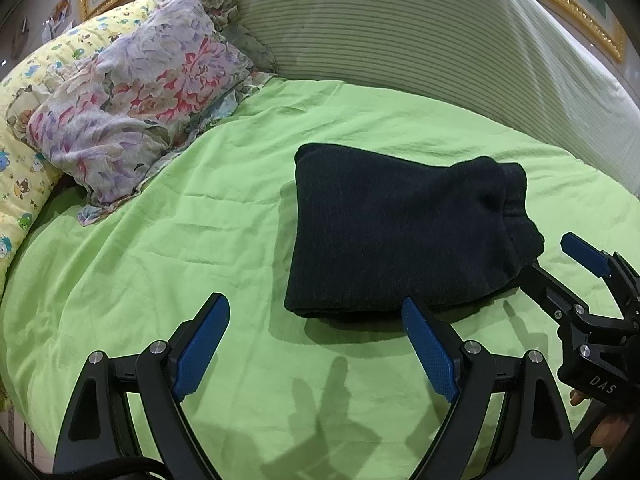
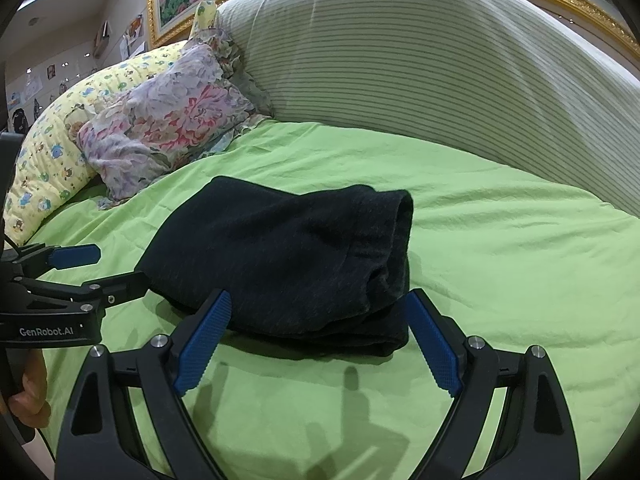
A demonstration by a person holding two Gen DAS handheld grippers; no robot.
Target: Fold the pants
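While the dark pants (image 1: 400,232) sit folded in a bundle on the green sheet (image 1: 160,280), the left gripper (image 1: 316,316) hangs spread wide at their six o'clock edge, and the right gripper (image 2: 320,312), fingers apart, straddles the bundle's near corner, gripping nothing.

- The bed (image 1: 160,264) is spread with a wrinkled lime-green sheet.
- Dark folded pants (image 1: 396,232) lie flat on the sheet, near its middle.
- A floral pillow (image 1: 136,108) lies at the far left corner.
- A yellow cartoon-print quilt (image 1: 24,160) lies along the left edge, beside that pillow.
- A striped cushion (image 1: 420,28) stands along the far side.
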